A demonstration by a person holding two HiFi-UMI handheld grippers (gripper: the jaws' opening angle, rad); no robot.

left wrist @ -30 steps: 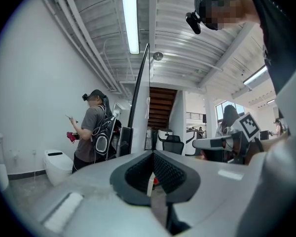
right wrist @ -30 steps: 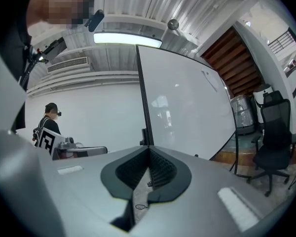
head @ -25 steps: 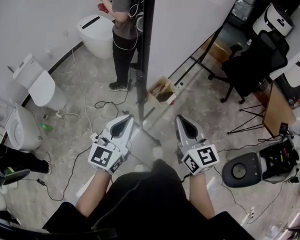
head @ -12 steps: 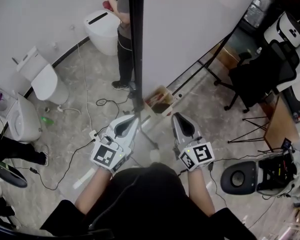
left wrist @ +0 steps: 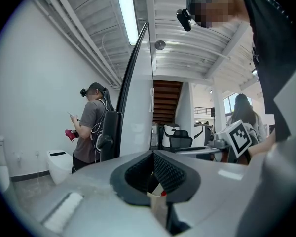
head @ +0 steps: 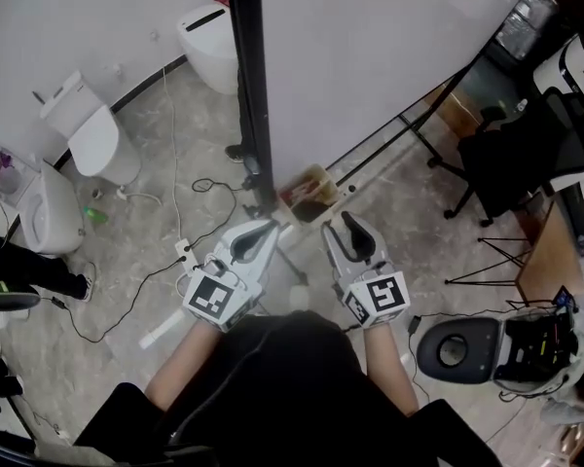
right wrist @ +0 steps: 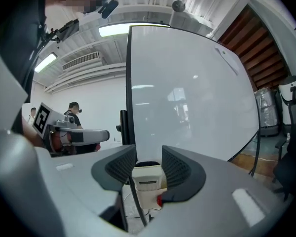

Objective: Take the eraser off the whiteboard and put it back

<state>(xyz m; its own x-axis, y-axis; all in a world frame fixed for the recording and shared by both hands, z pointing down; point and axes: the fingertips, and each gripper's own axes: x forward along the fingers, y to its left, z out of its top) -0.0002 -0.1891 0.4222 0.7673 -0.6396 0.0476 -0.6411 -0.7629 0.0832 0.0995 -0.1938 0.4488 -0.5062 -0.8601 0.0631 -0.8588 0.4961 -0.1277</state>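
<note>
The whiteboard stands on a black frame, with its black side post straight ahead of me. Its face looks blank, and I see no eraser on it. Both grippers are held level, side by side, low in front of the board. My left gripper is shut, its tips meeting with nothing in them. The jaws of my right gripper have just been opening and stand apart with nothing between them. Beyond them, a cream box-like object sits at the board's foot.
White toilets stand along the left wall, with cables trailing over the floor. A black office chair is at the right and a dark-seated unit at the lower right. A person stands past the board's edge.
The right gripper's jaws went from shut to apart. Both grippers moved closer to the board's foot. The person behind the board slid out of the head view.
</note>
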